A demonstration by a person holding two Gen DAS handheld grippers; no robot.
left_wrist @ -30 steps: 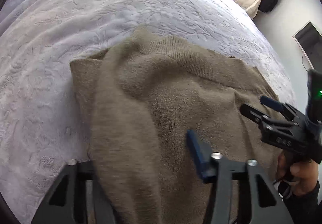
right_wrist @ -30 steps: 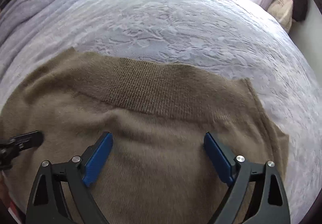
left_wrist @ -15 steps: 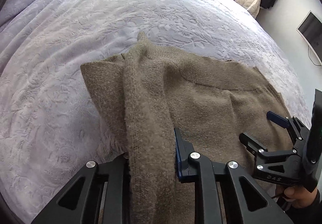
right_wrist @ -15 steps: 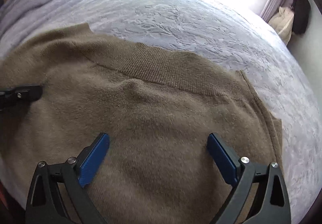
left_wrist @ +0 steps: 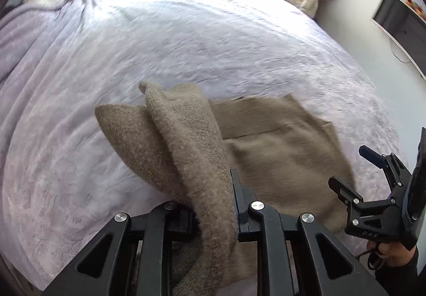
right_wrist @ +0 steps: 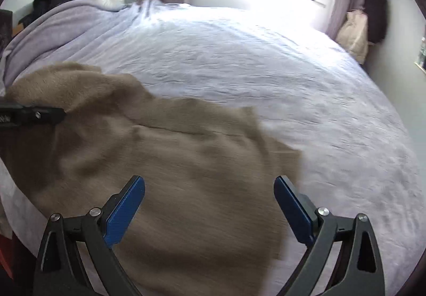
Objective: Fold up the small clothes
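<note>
Pinching one sweater [left_wrist: 202,163], left gripper [left_wrist: 213,203]; right gripper [right_wrist: 209,205] gapes.

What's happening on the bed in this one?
A person with a gripper in each hand is folding a brown sweater on the bed. The left gripper is shut on a fold of the sweater and holds that side raised off the bed. The right gripper is open above the rest of the sweater, holding nothing.

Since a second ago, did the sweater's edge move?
Yes. The left gripper, shut on the sweater, lifted its edge off the bed.
</note>
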